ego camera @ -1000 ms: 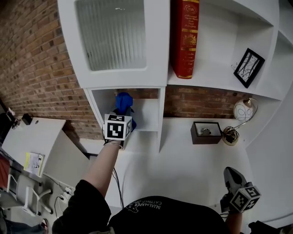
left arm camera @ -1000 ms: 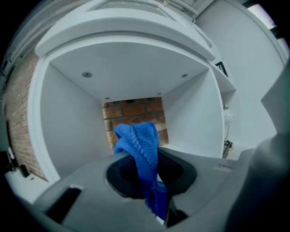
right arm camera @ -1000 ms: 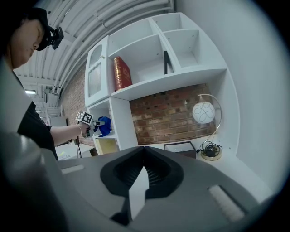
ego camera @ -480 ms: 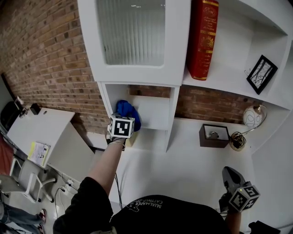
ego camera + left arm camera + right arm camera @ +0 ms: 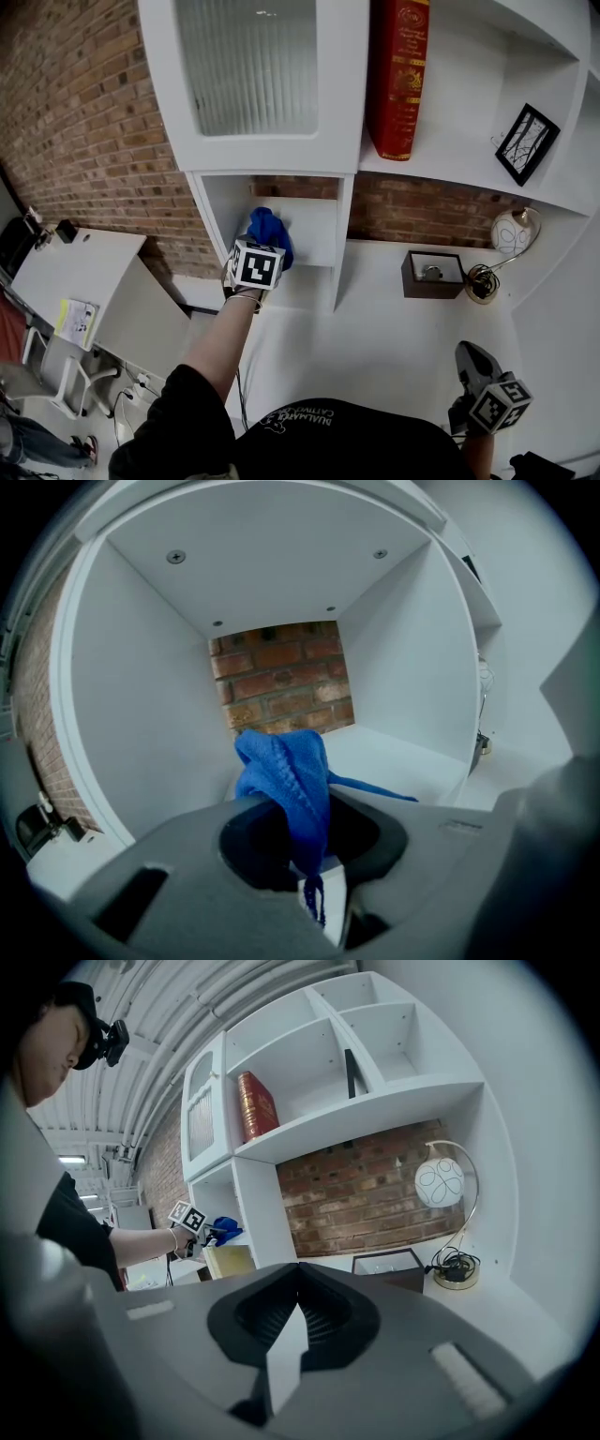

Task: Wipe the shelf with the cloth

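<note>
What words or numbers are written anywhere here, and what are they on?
No text here can be read for sure.
red book: gold print on the spine, too small to read.
shirt: pale upside-down print, too blurred.
yellow paper: print too small.
marker cube: black-and-white squares, no words.

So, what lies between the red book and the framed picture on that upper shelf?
Nothing. The head view shows only bare upper shelf between the red book and the framed picture.
</note>
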Tool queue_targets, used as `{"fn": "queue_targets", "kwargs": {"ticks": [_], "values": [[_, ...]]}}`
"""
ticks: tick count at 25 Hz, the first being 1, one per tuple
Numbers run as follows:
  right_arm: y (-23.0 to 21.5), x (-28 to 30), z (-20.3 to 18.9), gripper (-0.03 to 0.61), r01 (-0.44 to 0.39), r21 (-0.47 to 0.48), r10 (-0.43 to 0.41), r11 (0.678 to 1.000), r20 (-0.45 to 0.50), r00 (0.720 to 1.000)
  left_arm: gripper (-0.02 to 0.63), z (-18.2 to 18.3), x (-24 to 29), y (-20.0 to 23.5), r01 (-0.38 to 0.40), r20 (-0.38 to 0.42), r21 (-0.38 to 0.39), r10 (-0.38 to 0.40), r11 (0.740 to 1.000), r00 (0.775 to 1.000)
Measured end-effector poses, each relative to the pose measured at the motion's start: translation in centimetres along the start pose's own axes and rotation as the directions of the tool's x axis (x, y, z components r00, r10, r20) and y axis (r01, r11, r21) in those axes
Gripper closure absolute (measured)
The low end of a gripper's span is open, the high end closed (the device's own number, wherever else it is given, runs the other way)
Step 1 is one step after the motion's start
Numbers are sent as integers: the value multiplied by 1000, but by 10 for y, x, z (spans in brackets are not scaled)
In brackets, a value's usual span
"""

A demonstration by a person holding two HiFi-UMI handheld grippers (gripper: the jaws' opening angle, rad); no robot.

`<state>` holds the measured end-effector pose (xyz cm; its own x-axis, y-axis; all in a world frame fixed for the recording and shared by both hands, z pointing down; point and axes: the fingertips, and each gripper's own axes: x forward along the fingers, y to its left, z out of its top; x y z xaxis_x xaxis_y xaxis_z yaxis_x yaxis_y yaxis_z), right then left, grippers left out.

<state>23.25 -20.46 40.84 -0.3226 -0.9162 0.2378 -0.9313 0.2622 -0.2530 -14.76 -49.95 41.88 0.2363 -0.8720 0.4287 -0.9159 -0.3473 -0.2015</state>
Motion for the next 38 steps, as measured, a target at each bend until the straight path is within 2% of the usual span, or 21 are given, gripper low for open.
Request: {"fn": "queue_targets", "kwargs": {"ticks": [2, 6, 11, 18, 24, 27, 29, 31, 34, 36, 38], "values": [[-2, 0, -1, 569, 0, 3, 0, 1000, 0, 1000, 552, 4, 4, -11, 23, 13, 2, -23, 1000, 1000], [-6, -3, -4, 569, 10, 11, -10, 1000, -3, 1000, 555, 13, 11, -36, 65, 53, -41, -63, 997, 997], [-12, -11, -9, 569, 32, 24, -32, 999, -15, 999, 555, 17, 11, -57, 66, 55, -7, -65, 998, 996], [-19, -22, -14, 569, 60, 44, -59, 997, -14, 998, 555, 28, 13, -103, 184, 55, 47, -187, 982, 981], [-15, -29, -18, 569, 71, 50, -70, 996, -18, 997, 557, 27, 7, -129, 246, 38, 2, -246, 969, 969], [-13, -30, -19, 569, 74, 53, -73, 996, -16, 997, 558, 32, 6, -131, 266, 73, -23, -263, 964, 962], [-12, -30, -20, 569, 74, 57, -73, 996, -18, 997, 558, 33, 4, -132, 300, 100, -59, -293, 952, 951], [-9, -27, -22, 569, 70, 59, -68, 996, -25, 997, 558, 33, 0, -130, 323, 120, -60, -315, 944, 942], [-3, -21, -22, 569, 54, 52, -52, 997, -36, 998, 557, 37, -12, -110, 265, 185, -50, -251, 963, 950], [2, -14, -20, 569, 39, 43, -38, 998, -43, 998, 555, 39, -23, -85, 168, 229, -53, -152, 984, 961], [9, -6, -18, 569, 19, 33, -18, 999, -49, 999, 554, 35, -35, -50, 55, 254, -82, -32, 995, 967]]}}
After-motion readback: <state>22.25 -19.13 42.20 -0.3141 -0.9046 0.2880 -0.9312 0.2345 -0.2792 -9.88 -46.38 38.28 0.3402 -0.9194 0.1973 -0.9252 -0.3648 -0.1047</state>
